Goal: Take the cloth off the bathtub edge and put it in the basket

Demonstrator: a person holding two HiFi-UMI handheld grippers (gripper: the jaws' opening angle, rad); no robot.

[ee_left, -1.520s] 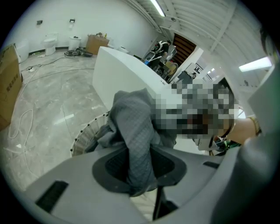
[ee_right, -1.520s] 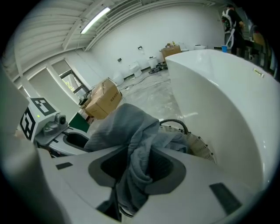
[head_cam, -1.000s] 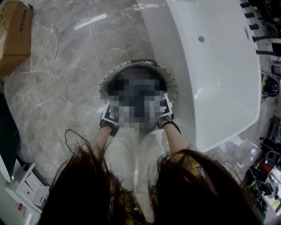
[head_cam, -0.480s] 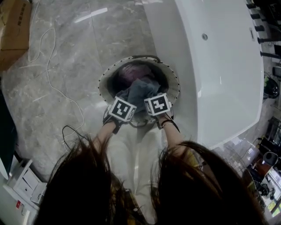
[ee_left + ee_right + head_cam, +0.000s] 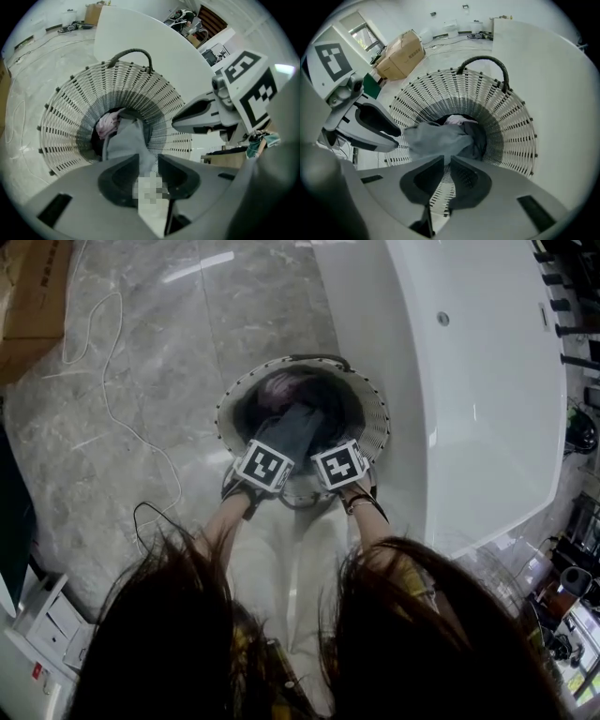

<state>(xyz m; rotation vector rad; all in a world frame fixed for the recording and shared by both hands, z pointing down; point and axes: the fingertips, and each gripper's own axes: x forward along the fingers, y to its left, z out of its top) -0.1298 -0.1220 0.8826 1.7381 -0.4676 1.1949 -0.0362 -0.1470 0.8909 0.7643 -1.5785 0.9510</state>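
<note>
Drop-off step: left tool (image 5: pixel 149 161) gripped the grey fabric cloth (image 5: pixel 124 140) inside the white woven basket (image 5: pixel 131 89) at twelve o'clock. The right tool (image 5: pixel 443 161) had just been closing, nearly together, empty. Letting go seemed next.

No readable text is showing anywhere. The cardboard box (image 5: pixel 401 58), lying on the floor well beyond the basket (image 5: pixel 520 140), is carrying dark print that is too small to make out. The two marker cubes (image 5: pixel 265 466) at the basket's near rim are showing only black-and-white square patterns, not letters or numbers.
</note>
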